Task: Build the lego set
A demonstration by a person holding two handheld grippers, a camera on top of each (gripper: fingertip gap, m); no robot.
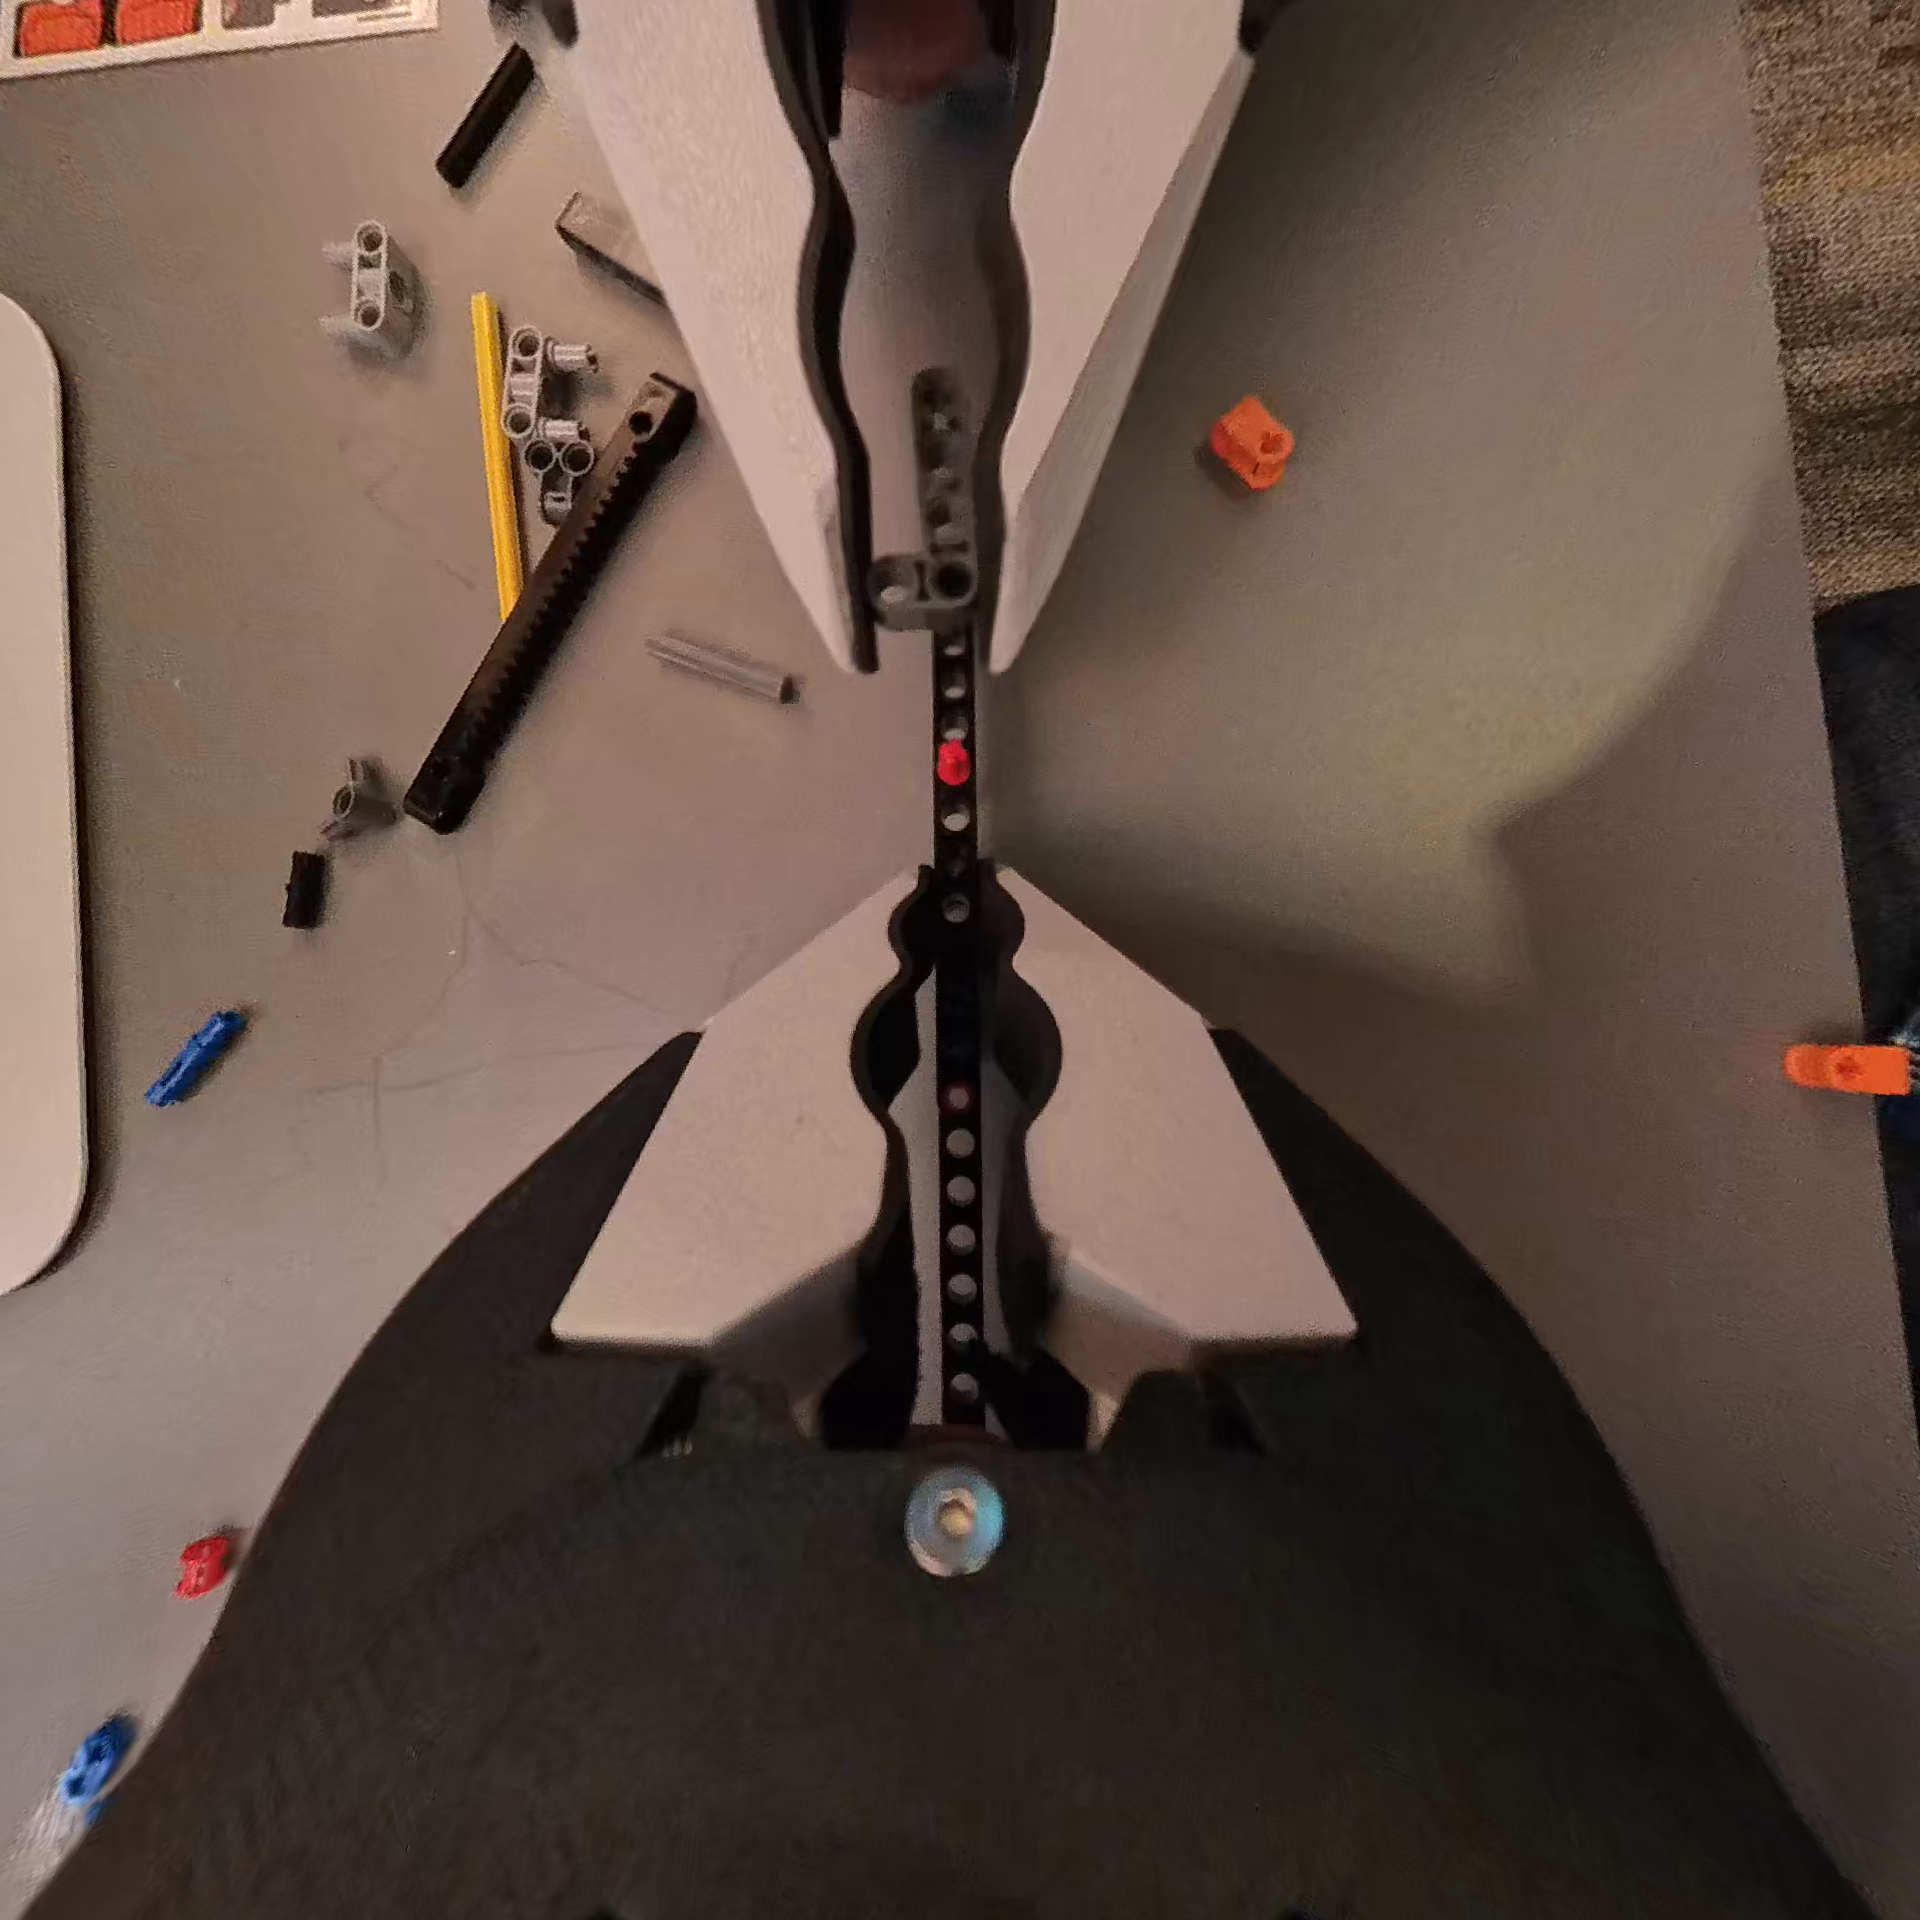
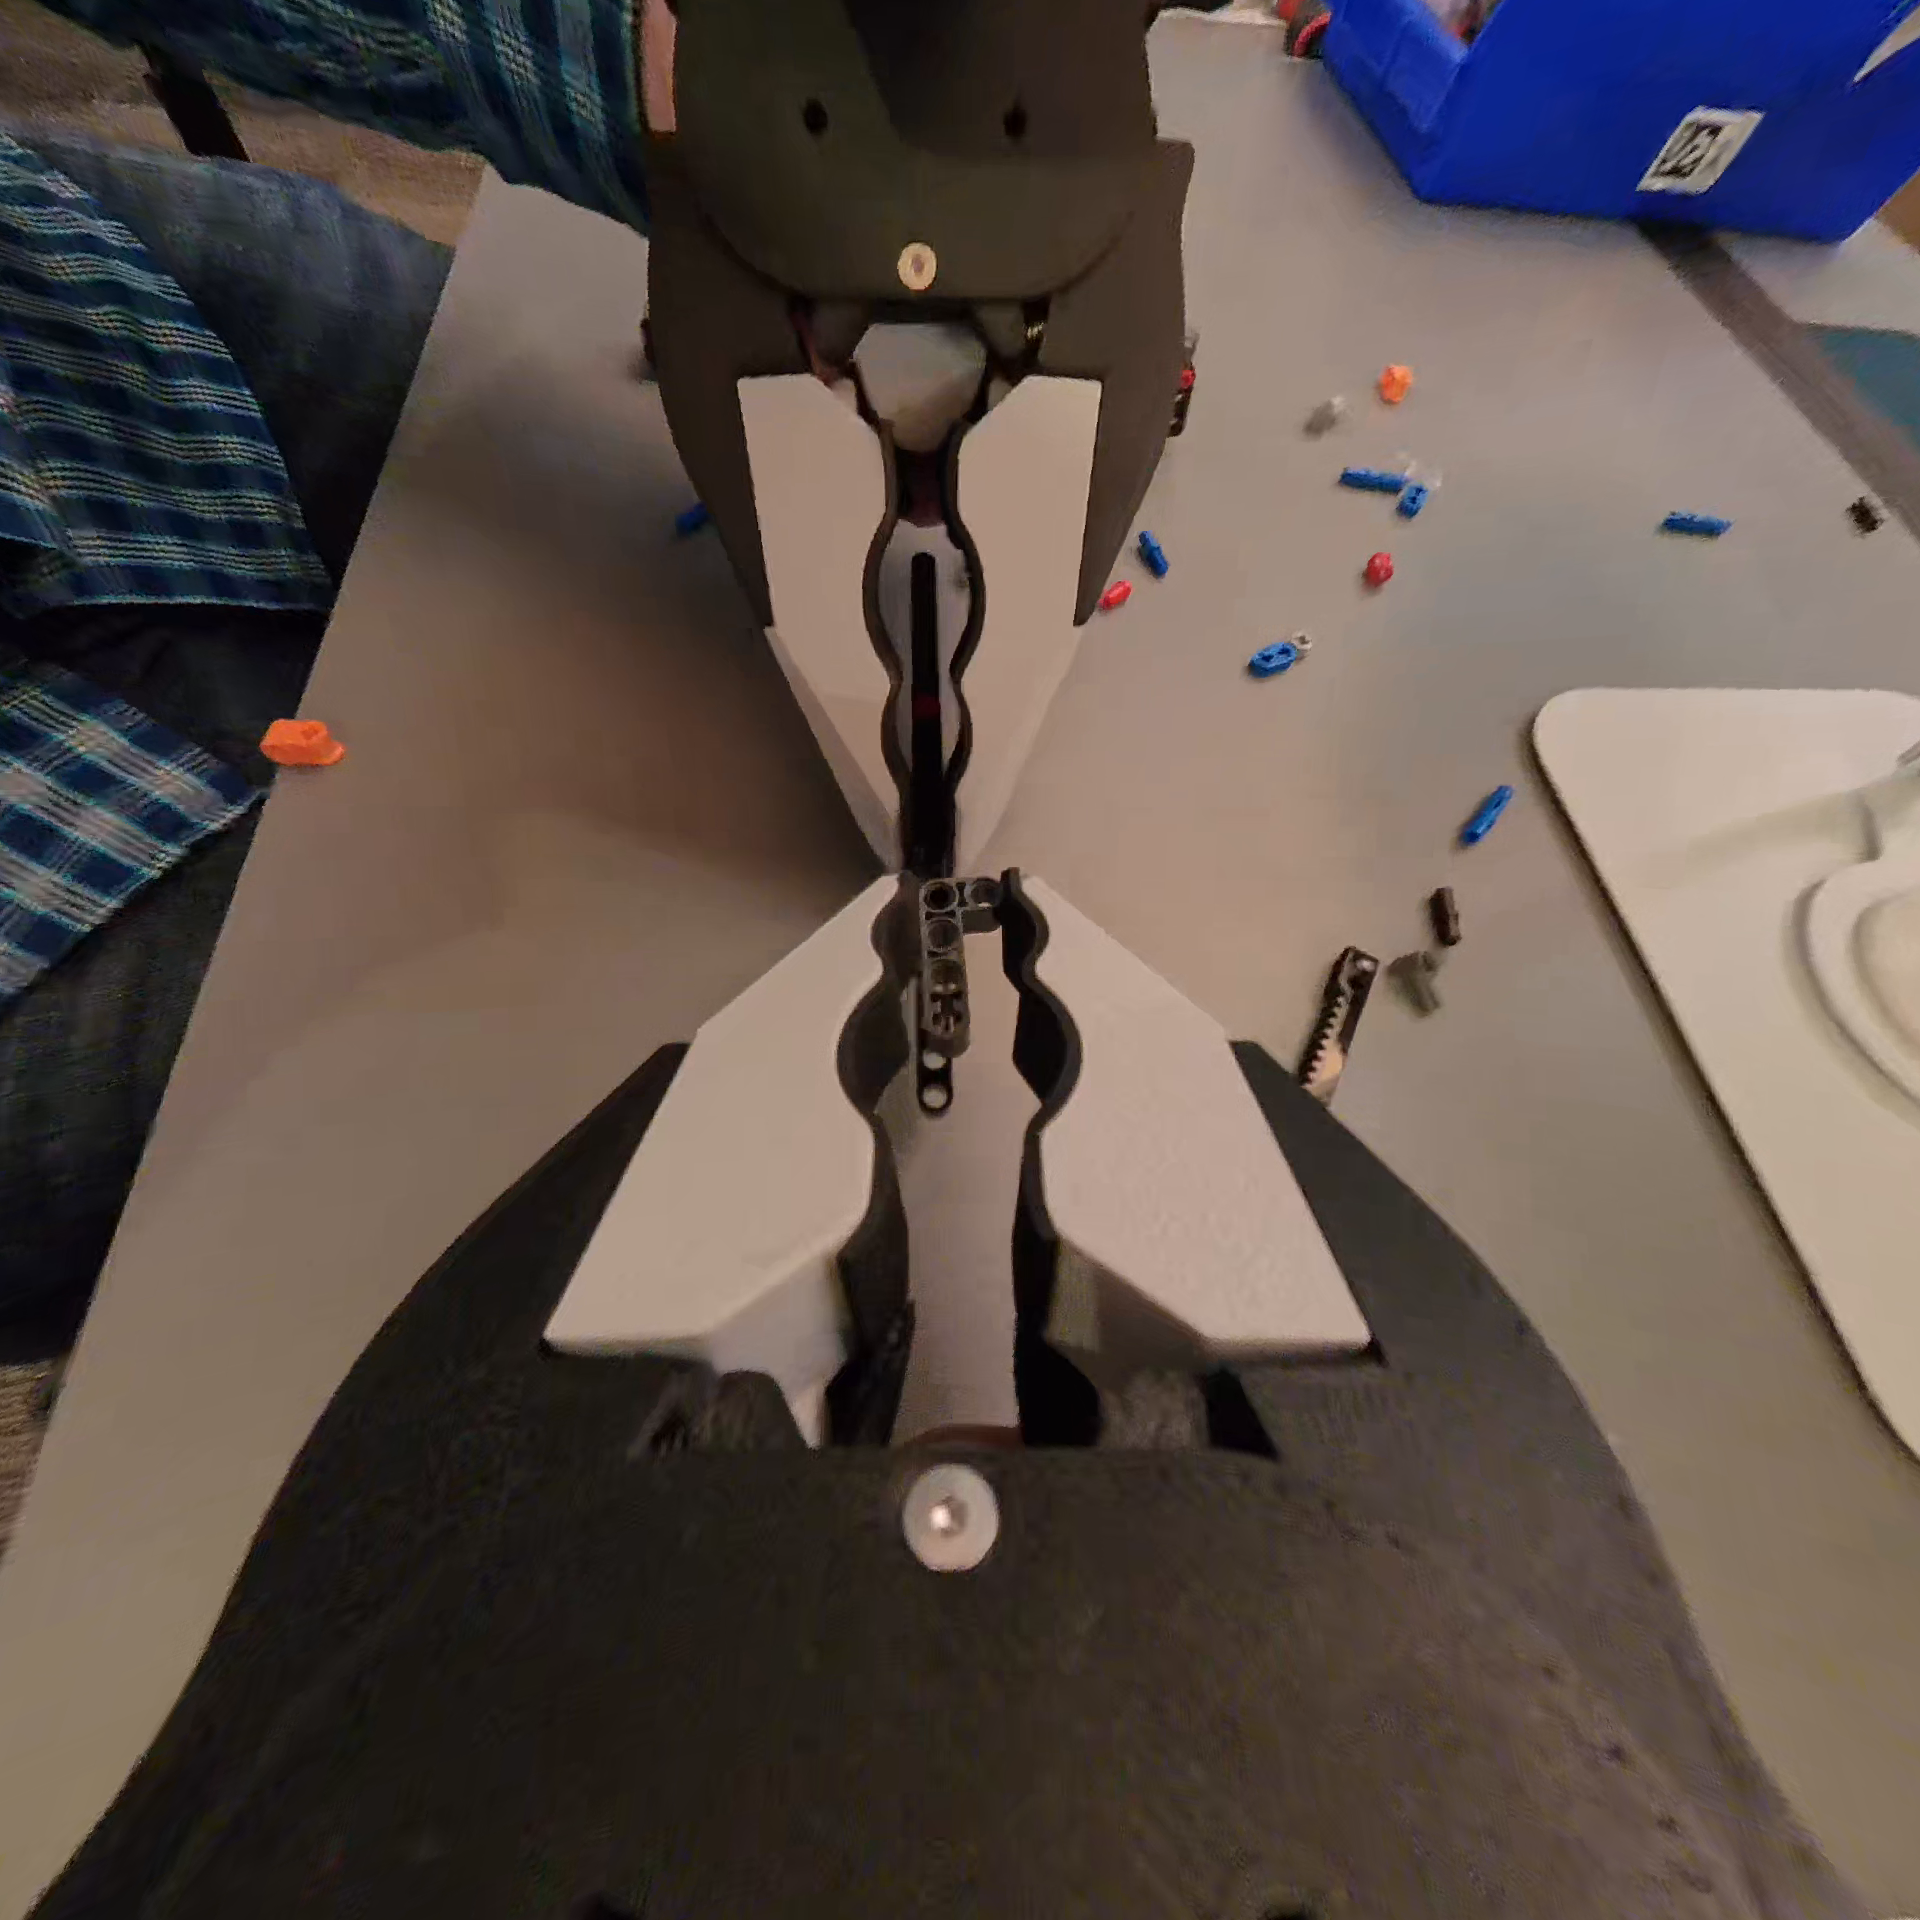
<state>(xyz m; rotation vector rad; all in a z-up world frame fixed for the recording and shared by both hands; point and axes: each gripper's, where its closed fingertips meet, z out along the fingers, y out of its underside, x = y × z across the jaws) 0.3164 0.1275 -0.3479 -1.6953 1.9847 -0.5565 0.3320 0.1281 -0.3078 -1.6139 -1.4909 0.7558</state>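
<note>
A: Nearest the lens, the left gripper (image 1: 951, 883) is closed on a long black holed beam (image 1: 957, 1195) that runs out between its fingers, with a red pin (image 1: 953, 762) seated in one of its holes.

B: And the right gripper (image 2: 951, 883)?

A: It faces the other head-on, tips almost meeting. Its jaws are drawn in on a dark grey L-shaped beam (image 2: 943, 987), held by the long leg, with the short foot at the tips. In the left wrist view that foot sits right at the far end of the black beam; whether it has actually mated there is hard to tell.

B: So how much is built?

A: Very little, it seems. One pin in one beam, and a second piece being brought to it. Both pieces are held up above the worktop (image 1: 1351, 831).

B: What remains?

A: Most of the set, judging by the loose parts: a black toothed rack (image 1: 551, 603), a yellow axle (image 1: 497, 457), grey connectors (image 1: 540, 416) and a grey pin (image 1: 722, 668) toward one side, an orange connector (image 1: 1252, 442) on the other, another orange piece (image 1: 1844, 1067) at the worktop's edge. Blue pins (image 2: 1371, 479) and red bits (image 2: 1378, 568) lie scattered toward the blue bin (image 2: 1621, 114).

B: A guide?

A: A printed sheet (image 1: 208, 26) lies at the far corner.
</note>
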